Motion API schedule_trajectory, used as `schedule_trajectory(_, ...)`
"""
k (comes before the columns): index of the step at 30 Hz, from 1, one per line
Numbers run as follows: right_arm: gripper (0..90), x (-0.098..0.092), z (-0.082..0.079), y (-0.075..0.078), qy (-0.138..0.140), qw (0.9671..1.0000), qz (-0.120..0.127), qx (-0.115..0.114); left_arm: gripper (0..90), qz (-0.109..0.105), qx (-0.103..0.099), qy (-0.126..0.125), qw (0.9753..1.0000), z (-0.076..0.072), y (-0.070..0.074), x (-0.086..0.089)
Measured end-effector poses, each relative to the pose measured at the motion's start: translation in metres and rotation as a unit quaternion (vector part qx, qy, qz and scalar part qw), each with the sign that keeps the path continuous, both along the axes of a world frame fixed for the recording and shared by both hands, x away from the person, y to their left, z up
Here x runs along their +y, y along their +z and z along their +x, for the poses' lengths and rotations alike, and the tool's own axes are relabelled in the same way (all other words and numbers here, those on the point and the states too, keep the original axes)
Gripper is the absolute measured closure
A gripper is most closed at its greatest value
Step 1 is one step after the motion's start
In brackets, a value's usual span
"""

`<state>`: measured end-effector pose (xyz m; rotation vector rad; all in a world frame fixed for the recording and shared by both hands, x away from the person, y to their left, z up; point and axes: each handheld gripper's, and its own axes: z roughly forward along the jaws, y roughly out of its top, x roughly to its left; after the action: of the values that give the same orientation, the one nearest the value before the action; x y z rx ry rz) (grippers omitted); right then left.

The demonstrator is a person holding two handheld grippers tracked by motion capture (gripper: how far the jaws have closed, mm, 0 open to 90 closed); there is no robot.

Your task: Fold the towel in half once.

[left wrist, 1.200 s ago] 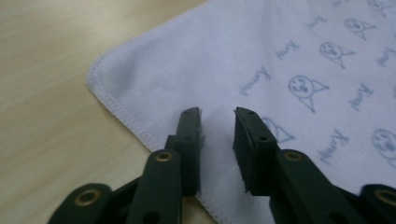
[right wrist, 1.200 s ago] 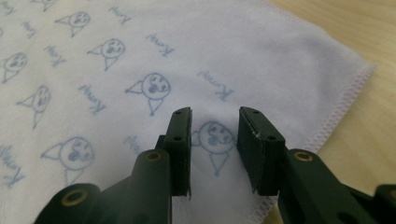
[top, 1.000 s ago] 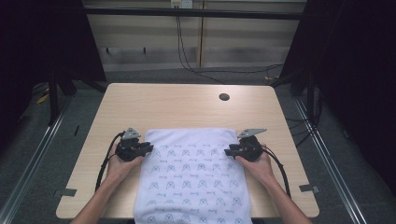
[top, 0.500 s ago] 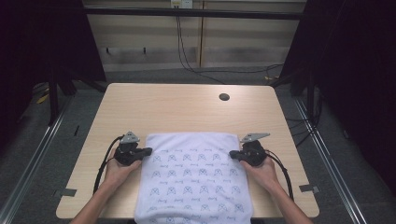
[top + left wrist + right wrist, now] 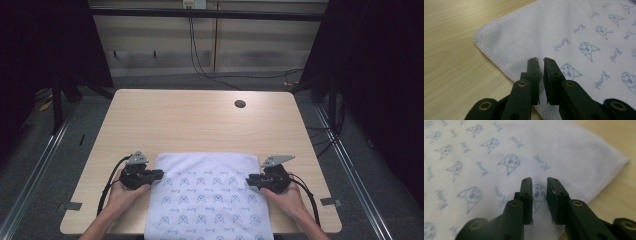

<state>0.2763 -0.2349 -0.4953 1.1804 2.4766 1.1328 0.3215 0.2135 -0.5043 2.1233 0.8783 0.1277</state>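
While the cloth (image 5: 210, 197) lay flat on the table (image 5: 200, 125), at its near edge and hanging over it, the left gripper (image 5: 155, 174) sat at the cloth's left edge, jaws a narrow slit, nothing between. Right gripper (image 5: 251, 179) at the cloth's right edge, jaws narrowly parted, holding nothing.

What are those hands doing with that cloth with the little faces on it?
A person is working on a white cloth printed with small blue faces, spread on a wooden table and hanging over its near edge. Each hand holds a black gripper: the left gripper sits at the cloth's left edge and the right gripper at its right edge. Both have their jaws slightly apart over the cloth, gripping nothing. A dark round hole sits farther back.
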Motion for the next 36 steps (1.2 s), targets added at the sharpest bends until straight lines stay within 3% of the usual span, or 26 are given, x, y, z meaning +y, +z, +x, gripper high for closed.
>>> schedule_trajectory(2, 71.6, -0.005, 0.01, 0.006, -0.013, 0.9996, 0.018, -0.015, 83.4, -0.005, 0.003, 0.001, 1.0, 0.004, -0.001, 0.002)
schedule_trajectory(6, 66.0, -0.013, 0.039, 0.008, -0.053, 0.998, 0.0, -0.034, 82.5, -0.013, 0.008, 0.011, 0.9998, 0.008, -0.002, 0.002)
schedule_trajectory(8, 65.0, -0.016, 0.051, 0.004, -0.065, 0.9965, -0.004, -0.052, 82.5, 0.001, -0.009, 0.006, 0.9999, 0.006, -0.001, 0.0)
schedule_trajectory(10, 60.7, -0.018, 0.061, -0.001, -0.074, 0.9964, 0.004, -0.042, 79.7, 0.003, -0.007, 0.006, 1.0, 0.006, 0.0, -0.001)
schedule_trajectory(12, 58.7, -0.017, 0.07, -0.005, -0.075, 0.9962, -0.019, -0.039, 79.5, 0.001, -0.006, 0.003, 1.0, 0.006, 0.0, -0.001)
schedule_trajectory(15, 55.9, -0.02, 0.078, -0.01, -0.076, 0.9965, -0.014, -0.032, 79.6, -0.005, 0.002, -0.003, 1.0, 0.007, 0.0, 0.001)
schedule_trajectory(17, 55.2, -0.022, 0.08, -0.013, -0.074, 0.997, 0.01, -0.021, 79.5, -0.004, 0.004, -0.009, 0.9999, 0.006, 0.0, 0.002)
schedule_trajectory(20, 63.0, -0.02, 0.077, -0.012, -0.06, 0.998, -0.003, -0.02, 78.6, -0.006, 0.014, -0.016, 0.9998, 0.002, 0.001, 0.003)
schedule_trajectory(22, 74.6, -0.017, 0.075, -0.011, -0.05, 0.9985, -0.005, -0.021, 77.4, -0.007, 0.018, -0.02, 0.9996, -0.001, 0.002, 0.004)
schedule_trajectory(24, 83.5, -0.014, 0.074, -0.012, -0.044, 0.9989, -0.002, -0.015, 74.2, -0.011, 0.0, -0.012, 0.9999, -0.001, 0.006, 0.006)
schedule_trajectory(27, 85.9, -0.013, 0.075, -0.011, -0.044, 0.999, 0.006, -0.008, 68.6, -0.017, -0.025, 0.02, 0.9993, 0.011, 0.012, 0.01)
schedule_trajectory(30, 86.2, -0.014, 0.076, -0.011, -0.047, 0.9988, 0.012, 0.001, 63.1, -0.013, -0.028, 0.05, 0.9983, 0.028, 0.012, 0.013)
schedule_trajectory(31, 86.2, -0.014, 0.076, -0.011, -0.047, 0.9988, 0.012, 0.002, 61.8, -0.014, -0.016, 0.058, 0.9981, 0.034, 0.012, 0.013)
schedule_trajectory(32, 86.2, -0.015, 0.076, -0.011, -0.047, 0.9988, 0.013, 0.003, 57.2, -0.009, -0.015, 0.056, 0.9983, 0.037, 0.012, 0.013)
schedule_trajectory(34, 86.1, -0.015, 0.077, -0.011, -0.048, 0.9987, 0.014, 0.005, 56.1, -0.002, -0.015, 0.055, 0.9984, 0.041, 0.01, 0.01)
schedule_trajectory(36, 86.0, -0.014, 0.077, -0.011, -0.048, 0.9987, 0.013, 0.005, 54.5, 0.02, -0.018, 0.062, 0.9977, 0.045, 0.006, 0.005)
